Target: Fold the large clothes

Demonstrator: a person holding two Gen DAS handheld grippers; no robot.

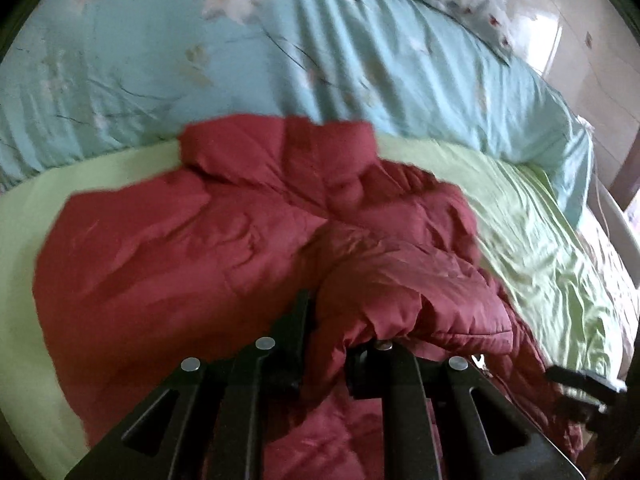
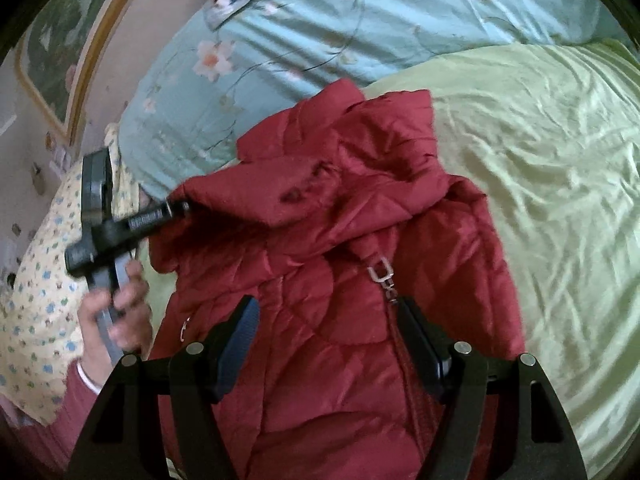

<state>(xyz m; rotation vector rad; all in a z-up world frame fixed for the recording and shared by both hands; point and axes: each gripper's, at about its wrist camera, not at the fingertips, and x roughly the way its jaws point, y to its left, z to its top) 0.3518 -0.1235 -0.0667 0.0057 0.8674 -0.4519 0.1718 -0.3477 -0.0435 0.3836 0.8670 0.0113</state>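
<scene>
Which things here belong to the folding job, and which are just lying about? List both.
Job:
- red padded jacket
- left gripper, shut on the jacket's edge
- right gripper, open above the jacket
- green sheet beneath it

Lying about:
- blue floral quilt
- yellow patterned pillow

A wrinkled pale-green satin bedsheet (image 2: 540,184) covers the bed; a light-blue floral quilt (image 2: 320,40) lies bunched at twelve o'clock. At nine o'clock, a gold-framed green picture (image 2: 56,56) hangs on the beige patterned wall (image 2: 24,184); a yellow flower-print pillow (image 2: 44,300) lies below.
</scene>
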